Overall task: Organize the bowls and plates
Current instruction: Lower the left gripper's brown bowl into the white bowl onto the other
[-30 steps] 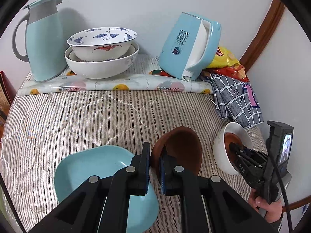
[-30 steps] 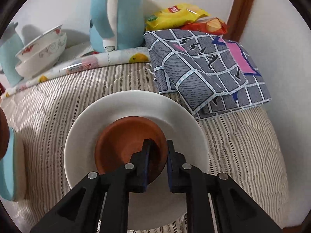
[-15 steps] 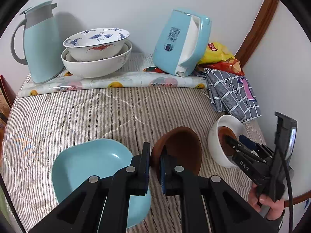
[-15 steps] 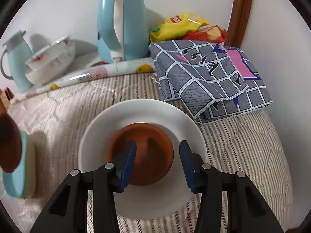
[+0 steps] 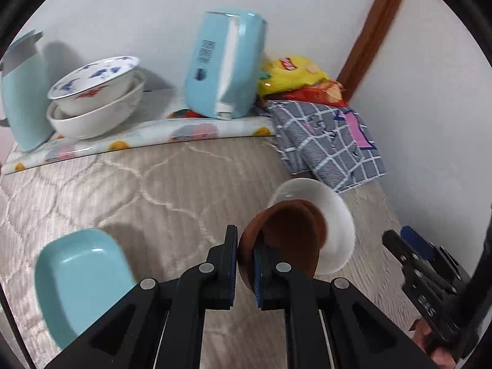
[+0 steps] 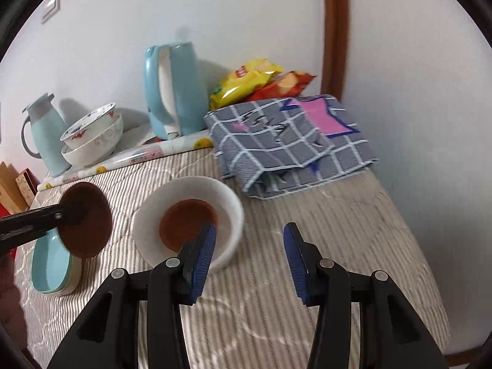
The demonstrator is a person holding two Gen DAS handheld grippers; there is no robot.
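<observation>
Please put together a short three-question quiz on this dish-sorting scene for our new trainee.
1. True or false: the right gripper is shut on the brown dish in the white bowl.
2. Multiple choice: what does the left gripper hold? A) the light blue dish B) a brown bowl C) the checked cloth
3. Fill in: the patterned bowl at the back sits nested in another ____.

Key
1. False: its jaws stand open, and the brown dish lies free in the white bowl.
2. B: it is clamped by its rim and tilted, near the white bowl.
3. Bowl: a larger white one.
</observation>
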